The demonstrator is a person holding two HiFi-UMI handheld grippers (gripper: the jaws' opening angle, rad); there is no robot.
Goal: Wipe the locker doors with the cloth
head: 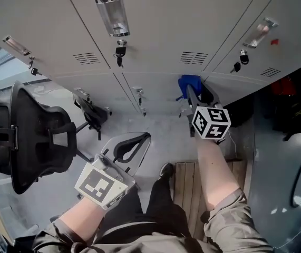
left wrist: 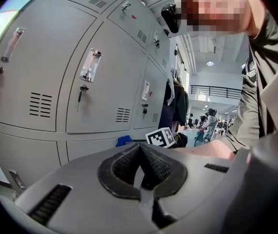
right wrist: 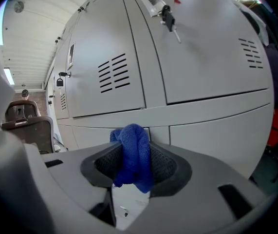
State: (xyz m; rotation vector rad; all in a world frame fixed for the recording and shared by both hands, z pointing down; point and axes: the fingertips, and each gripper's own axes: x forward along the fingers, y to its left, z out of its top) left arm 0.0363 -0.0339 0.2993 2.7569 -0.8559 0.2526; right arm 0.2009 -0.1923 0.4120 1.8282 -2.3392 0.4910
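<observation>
We find the right gripper (right wrist: 135,165) clamped on the bunched blue cloth (right wrist: 130,143), the left gripper (left wrist: 139,150) closed empty; the cloth may snag a hanging key (right wrist: 169,17) and pull free.

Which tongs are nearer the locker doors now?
Right. The right tongs hold the blue cloth close to the locker doors; the left tongs sit farther back, beside the chair.

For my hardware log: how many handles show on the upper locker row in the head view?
3: left handle, centre handle, right handle, one per door. Others may lie out of frame.
</observation>
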